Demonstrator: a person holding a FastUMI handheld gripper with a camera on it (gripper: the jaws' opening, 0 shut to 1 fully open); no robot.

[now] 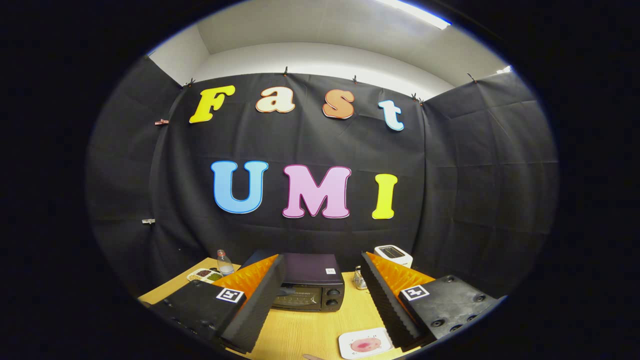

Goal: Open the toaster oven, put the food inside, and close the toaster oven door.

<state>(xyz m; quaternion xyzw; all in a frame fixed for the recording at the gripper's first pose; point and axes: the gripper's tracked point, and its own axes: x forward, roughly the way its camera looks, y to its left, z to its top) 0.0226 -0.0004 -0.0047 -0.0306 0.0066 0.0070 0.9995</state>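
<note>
A black toaster oven (311, 282) stands on the wooden table (310, 330), beyond my fingers and between them, its door shut and two knobs on its right side. Nearer to me, a white square plate (365, 344) holds a pink piece of food (366, 344); it lies close to the inner side of my right finger. My gripper (320, 295) is open wide, with nothing between the fingers. It hangs above the table, well short of the oven.
A white toaster (394, 254) stands at the back right, with a small metal grater (358, 279) in front of it. At the back left are a clear bottle (224, 263) and a divided dish (204, 275) of small foods. A fingertip (314, 357) shows at the table's near edge.
</note>
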